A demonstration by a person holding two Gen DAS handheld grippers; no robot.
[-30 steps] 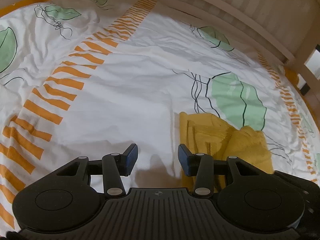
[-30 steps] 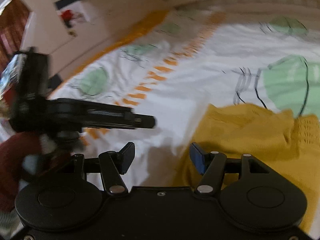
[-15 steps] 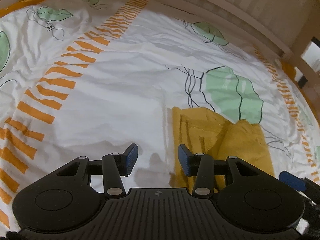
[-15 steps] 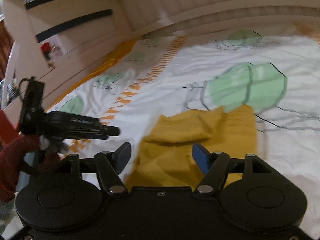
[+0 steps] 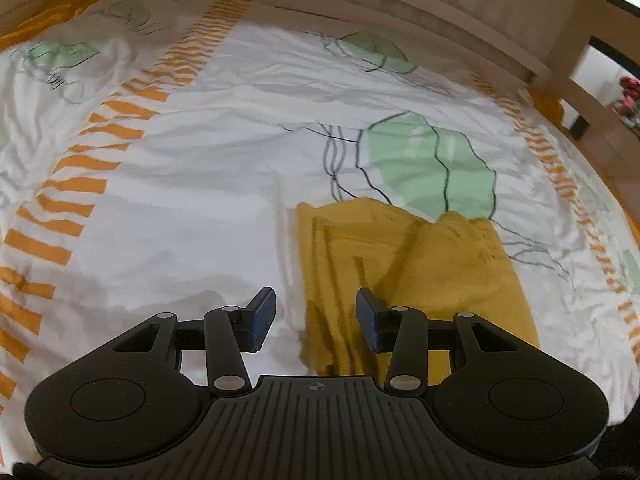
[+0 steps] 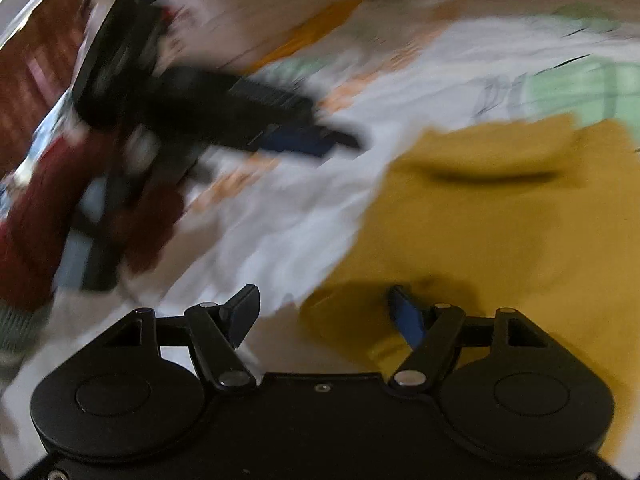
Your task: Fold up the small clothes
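With both your left gripper and right gripper jaws wide and empty over the half-folded yellow garment on the bed, you risk pinching bedsheet too.

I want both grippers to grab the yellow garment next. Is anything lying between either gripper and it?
Nothing visible does. The left gripper is open with the yellow garment directly ahead on the bedsheet. The right gripper is open right at the garment's near edge; that view is blurred.
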